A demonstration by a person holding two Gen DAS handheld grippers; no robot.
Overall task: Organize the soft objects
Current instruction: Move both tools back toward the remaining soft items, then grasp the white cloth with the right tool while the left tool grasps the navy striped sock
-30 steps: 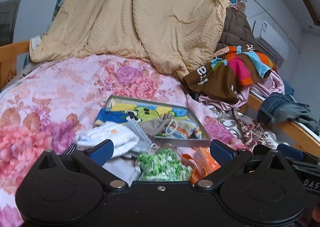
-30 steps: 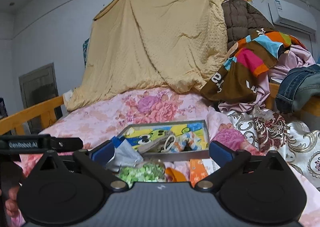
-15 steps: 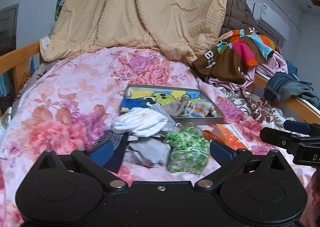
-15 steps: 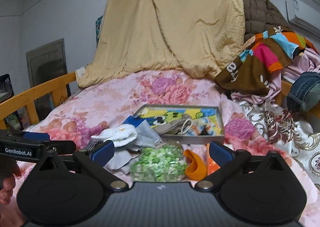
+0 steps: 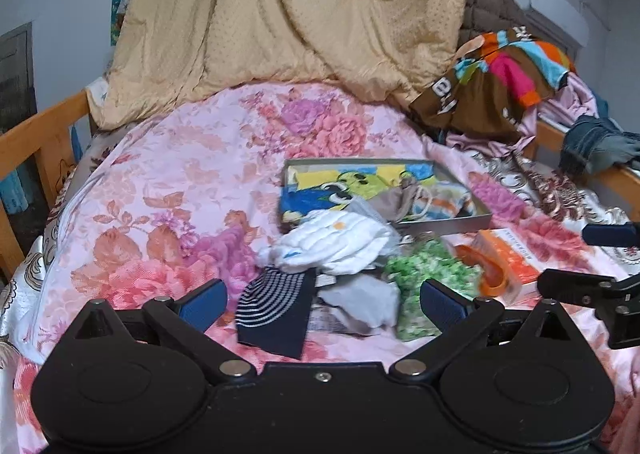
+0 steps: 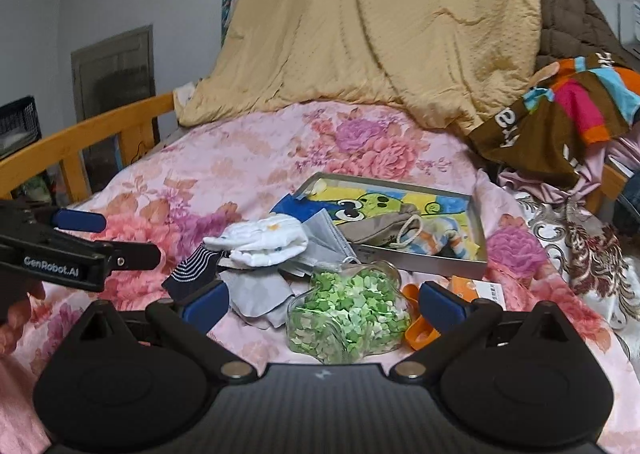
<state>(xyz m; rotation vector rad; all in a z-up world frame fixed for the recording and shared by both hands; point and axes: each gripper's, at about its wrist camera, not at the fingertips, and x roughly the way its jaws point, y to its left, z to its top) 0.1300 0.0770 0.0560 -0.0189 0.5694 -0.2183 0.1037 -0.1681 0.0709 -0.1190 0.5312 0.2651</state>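
A pile of soft items lies on the floral bed: a white cloth (image 5: pixel 336 242) (image 6: pixel 264 240), a navy striped sock (image 5: pixel 276 310) (image 6: pixel 192 274), a grey cloth (image 5: pixel 360 302) (image 6: pixel 256 294) and a grey face mask (image 6: pixel 328 238). Behind it a shallow tray (image 5: pixel 448 219) (image 6: pixel 476 230) holds a cartoon-print cloth and a beige drawstring pouch (image 5: pixel 404 197) (image 6: pixel 384 230). My left gripper (image 5: pixel 322 300) is open and empty, just short of the sock. My right gripper (image 6: pixel 324 304) is open and empty, near a clear star-shaped jar of green pieces (image 6: pixel 348 314) (image 5: pixel 432 282).
An orange box (image 5: pixel 508 258) and an orange scoop (image 6: pixel 418 322) lie right of the jar. Wooden bed rails (image 6: pixel 80 149) (image 5: pixel 616 181) run along both sides. A tan blanket (image 5: pixel 288 21) hangs at the back, with piled clothes (image 5: pixel 504 81) at the right.
Both grippers have drawn back and risen, so the whole pile and more of the bed come into view. Both stay open and empty.
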